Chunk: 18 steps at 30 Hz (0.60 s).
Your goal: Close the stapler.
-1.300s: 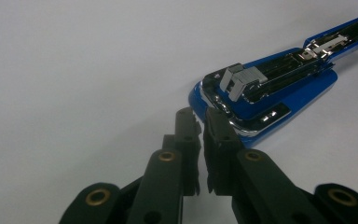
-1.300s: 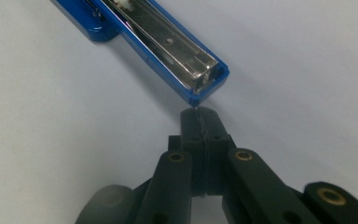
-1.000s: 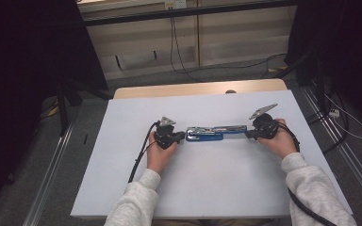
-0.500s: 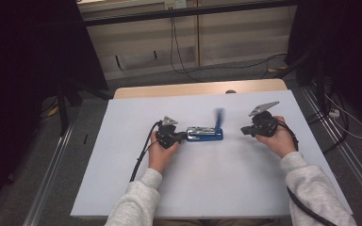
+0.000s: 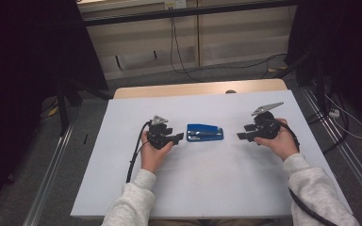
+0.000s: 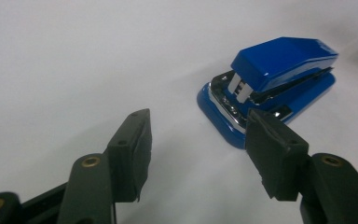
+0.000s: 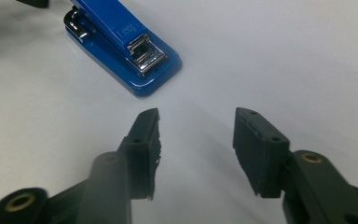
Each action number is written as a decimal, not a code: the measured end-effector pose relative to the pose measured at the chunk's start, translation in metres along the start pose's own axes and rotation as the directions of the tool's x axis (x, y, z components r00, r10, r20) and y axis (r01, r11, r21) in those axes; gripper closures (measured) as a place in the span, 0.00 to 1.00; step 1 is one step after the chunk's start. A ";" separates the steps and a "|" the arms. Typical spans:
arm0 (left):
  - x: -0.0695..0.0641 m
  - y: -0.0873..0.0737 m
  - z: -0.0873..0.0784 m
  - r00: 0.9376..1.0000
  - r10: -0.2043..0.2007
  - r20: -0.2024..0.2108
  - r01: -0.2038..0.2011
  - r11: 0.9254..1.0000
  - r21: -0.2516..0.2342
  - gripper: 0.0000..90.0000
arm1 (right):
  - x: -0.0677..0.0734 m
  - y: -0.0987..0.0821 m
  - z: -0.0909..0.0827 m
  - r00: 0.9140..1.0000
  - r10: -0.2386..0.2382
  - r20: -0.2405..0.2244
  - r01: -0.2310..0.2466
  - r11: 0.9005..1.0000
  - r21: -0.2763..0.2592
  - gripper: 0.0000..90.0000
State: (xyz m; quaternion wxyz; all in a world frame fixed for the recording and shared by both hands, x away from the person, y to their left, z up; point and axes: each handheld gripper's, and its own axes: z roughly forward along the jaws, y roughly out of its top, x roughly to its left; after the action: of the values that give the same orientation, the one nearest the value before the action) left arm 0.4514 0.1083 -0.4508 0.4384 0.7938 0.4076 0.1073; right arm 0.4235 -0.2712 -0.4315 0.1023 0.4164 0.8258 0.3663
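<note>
High view: your left claw (image 5: 179, 137) and right claw (image 5: 241, 136) flank the stapler (image 5: 205, 133) lying on the bench (image 5: 217, 179), both just opened, nothing held | Left claw view: jaws spread, empty, stapler just beyond right jaw | Right claw view: jaws spread, empty, stapler ahead at upper left

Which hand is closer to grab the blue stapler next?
Probably the left. The left gripper sits right beside the small blue plastic stapler, jaws open, nothing between them. The right gripper is open too, but farther off.
</note>
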 end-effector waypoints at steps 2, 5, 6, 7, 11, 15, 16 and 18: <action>0.002 0.000 -0.007 1.000 -0.017 0.017 0.017 1.000 -0.010 0.39 | 0.001 -0.001 0.000 1.000 0.003 -0.006 -0.003 1.000 -0.002 0.47; 0.004 0.000 -0.015 0.999 -0.030 0.039 0.031 0.999 -0.021 0.36 | 0.005 -0.003 0.001 1.000 -0.008 -0.005 0.008 1.000 0.012 0.40; 0.004 0.000 -0.017 0.999 -0.033 0.036 0.034 0.999 -0.026 0.31 | 0.007 -0.004 -0.001 1.000 -0.009 -0.010 0.009 1.000 0.016 0.37; 0.005 0.000 -0.019 0.999 -0.025 0.039 0.026 0.999 -0.021 0.30 | 0.008 -0.005 -0.001 1.000 -0.009 -0.006 0.009 1.000 0.018 0.35; 0.005 -0.002 -0.023 0.998 -0.031 0.055 0.031 0.999 -0.011 0.25 | 0.010 -0.008 -0.003 1.000 -0.010 -0.010 0.010 1.000 0.019 0.31; 0.005 -0.003 -0.028 0.997 -0.025 0.066 0.026 1.000 -0.015 0.20 | 0.016 -0.013 -0.005 1.000 -0.017 -0.001 0.017 0.999 0.033 0.26; 0.004 -0.004 -0.029 0.997 -0.033 0.067 0.034 0.999 -0.019 0.19 | 0.017 -0.014 -0.005 1.000 -0.023 -0.004 0.023 0.999 0.033 0.26; 0.004 -0.005 -0.032 0.997 -0.035 0.064 0.037 0.999 -0.023 0.18 | 0.018 -0.014 -0.006 1.000 -0.024 -0.006 0.024 0.999 0.034 0.26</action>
State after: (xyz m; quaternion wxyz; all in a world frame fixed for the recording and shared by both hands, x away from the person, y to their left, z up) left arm 0.4344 0.1324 -0.4363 0.4625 0.7841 0.4063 0.0789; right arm 0.4003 -0.2657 -0.4348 0.0974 0.4071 0.8372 0.3521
